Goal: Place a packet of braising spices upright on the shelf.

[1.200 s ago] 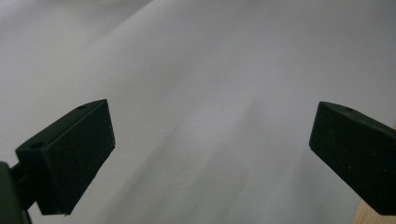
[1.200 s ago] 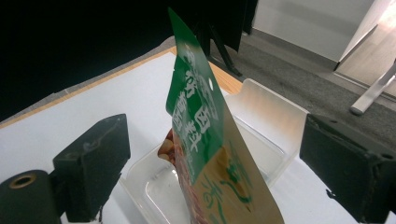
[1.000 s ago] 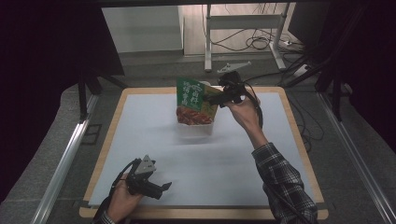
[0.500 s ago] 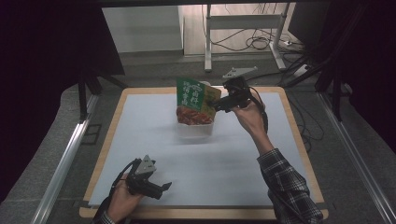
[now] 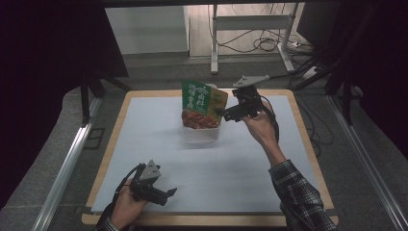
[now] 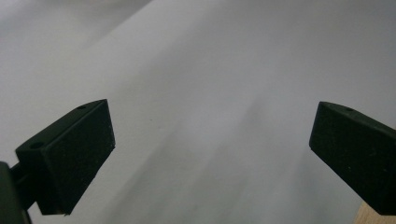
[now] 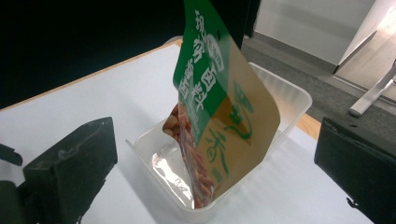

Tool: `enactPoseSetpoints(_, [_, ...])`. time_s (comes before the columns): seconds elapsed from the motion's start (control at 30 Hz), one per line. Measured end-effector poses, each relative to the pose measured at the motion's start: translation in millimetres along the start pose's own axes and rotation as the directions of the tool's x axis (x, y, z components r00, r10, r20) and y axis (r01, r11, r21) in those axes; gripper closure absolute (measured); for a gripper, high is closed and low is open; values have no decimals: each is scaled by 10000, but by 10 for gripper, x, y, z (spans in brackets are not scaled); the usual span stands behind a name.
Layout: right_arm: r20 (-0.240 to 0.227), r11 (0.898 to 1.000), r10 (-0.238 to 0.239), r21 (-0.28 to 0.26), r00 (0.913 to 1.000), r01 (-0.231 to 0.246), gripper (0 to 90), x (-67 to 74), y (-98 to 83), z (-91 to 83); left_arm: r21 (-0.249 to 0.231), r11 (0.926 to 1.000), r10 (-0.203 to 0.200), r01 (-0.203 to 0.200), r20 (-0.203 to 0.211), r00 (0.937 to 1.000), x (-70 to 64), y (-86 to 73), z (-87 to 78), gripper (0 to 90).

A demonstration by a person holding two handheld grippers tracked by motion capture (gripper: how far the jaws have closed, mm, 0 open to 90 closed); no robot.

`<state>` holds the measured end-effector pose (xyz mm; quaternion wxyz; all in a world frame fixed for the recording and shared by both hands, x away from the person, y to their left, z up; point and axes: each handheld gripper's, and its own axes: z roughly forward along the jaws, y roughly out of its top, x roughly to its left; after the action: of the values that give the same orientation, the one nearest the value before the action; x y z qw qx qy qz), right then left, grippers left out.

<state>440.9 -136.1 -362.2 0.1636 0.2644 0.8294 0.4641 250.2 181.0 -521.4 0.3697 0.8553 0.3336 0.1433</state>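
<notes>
Tabletop [image 5: 144, 144]: a pale grey-white mat lay over it, with a light wooden rim showing round the edges.
Floor [image 5: 62, 144]: grey carpet ran along both sides of the tabletop.
Rails [image 5: 65, 168]: one metal rail lay on the floor at each side, running front to back.
Desk frame [image 5: 250, 29]: white metal legs stood beyond the far edge.
Cables [image 5: 269, 43]: black loops lay on the wooden floor under that frame.
Panel [image 5: 144, 29]: pale, upright, far left of the frame.

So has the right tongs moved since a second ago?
Yes. The right tongs, open, have backed off rightward from the snack bag, which stands in the tub.
</notes>
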Motion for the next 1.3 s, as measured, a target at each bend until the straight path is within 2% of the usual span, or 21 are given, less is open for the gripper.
enactPoseSetpoints(0.27, [-159, 10000, 66, 74, 9999, -64, 0, 15, -131, -21, 36, 10000, 2, -3, 11, 10000, -4, 1, 4, 1])
enactPoseSetpoints(0.67, [-142, 9998, 118, 172, 9998, -116, 0, 11, -294, -84, 64, 10000, 4, -5, 9, 10000, -4, 0, 9, 1])
enactPoseSetpoints(1.3, [-61, 9999, 39, -142, 10000, -40, 0, 80, -469, -281, 41, 10000, -16, 16, 1, 10000, -7, 0, 11, 1])
